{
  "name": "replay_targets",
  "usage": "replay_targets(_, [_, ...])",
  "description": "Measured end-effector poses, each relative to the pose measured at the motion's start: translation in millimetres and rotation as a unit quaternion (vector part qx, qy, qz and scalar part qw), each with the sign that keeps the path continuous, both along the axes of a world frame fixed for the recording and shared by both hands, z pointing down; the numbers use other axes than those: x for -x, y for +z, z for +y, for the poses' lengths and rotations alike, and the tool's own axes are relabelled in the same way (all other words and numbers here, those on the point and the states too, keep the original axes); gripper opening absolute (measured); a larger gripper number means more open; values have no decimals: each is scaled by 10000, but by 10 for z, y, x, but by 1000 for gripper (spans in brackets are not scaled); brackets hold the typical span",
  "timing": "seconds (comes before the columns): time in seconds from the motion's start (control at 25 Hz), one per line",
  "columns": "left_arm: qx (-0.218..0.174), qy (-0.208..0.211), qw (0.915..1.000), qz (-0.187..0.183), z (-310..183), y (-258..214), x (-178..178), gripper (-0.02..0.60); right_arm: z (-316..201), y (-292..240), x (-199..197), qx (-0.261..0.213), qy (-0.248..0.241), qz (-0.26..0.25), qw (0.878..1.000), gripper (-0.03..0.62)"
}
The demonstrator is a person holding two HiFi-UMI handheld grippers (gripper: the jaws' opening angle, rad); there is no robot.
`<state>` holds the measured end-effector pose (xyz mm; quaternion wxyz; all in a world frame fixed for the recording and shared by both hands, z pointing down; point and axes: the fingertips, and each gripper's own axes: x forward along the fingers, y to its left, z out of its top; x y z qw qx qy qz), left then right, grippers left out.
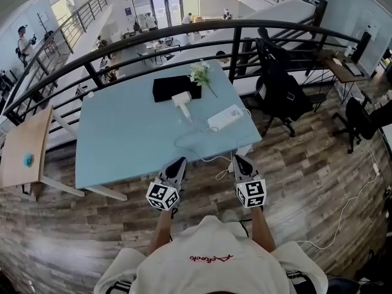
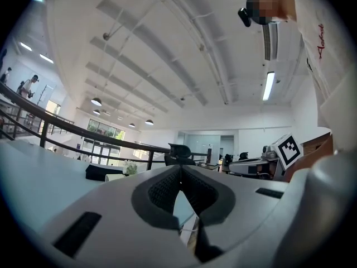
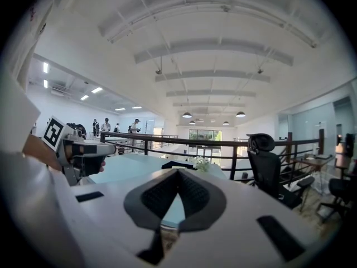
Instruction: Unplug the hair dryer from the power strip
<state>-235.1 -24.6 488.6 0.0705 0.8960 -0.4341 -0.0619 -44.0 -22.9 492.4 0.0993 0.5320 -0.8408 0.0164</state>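
Nothing done yet. Must reach the hair dryer [image 1: 182, 100] lying on the table [image 1: 122, 133] just beside the power strip [image 1: 225, 117], cord apparently plugged in. Holding left gripper [image 1: 180, 162] and right gripper [image 1: 236, 158] pressed together, empty, near table's edge

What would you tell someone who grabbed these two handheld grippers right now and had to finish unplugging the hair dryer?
Left gripper: jaws shut, empty, at the near edge of the light blue table.
Right gripper: shut, empty, beside it.
The white hair dryer lies mid-table before a black cloth; the white power strip is just right of it.
Done: nothing; both grippers are short of them.
Left: steady the strip, pull the dryer's plug.
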Motion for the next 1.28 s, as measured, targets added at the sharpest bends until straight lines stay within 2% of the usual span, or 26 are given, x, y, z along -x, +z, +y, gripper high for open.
replay_targets(0.36, [52, 108, 9999, -14, 72, 52, -75, 15, 112, 69, -57, 69, 63, -6, 10000, 17])
replay_targets(0.76, [72, 33, 9999, -62, 8, 135, -182, 15, -20, 143, -134, 69, -77, -11, 9999, 17])
replay_targets(1.0, [53, -24, 10000, -32, -205, 93, -233, 15, -221, 139, -169, 76, -125, -10, 9999, 17])
replay_targets(1.28, [-33, -90, 10000, -26, -673, 35, -379, 15, -726, 82, -315, -14, -151, -50, 9999, 17])
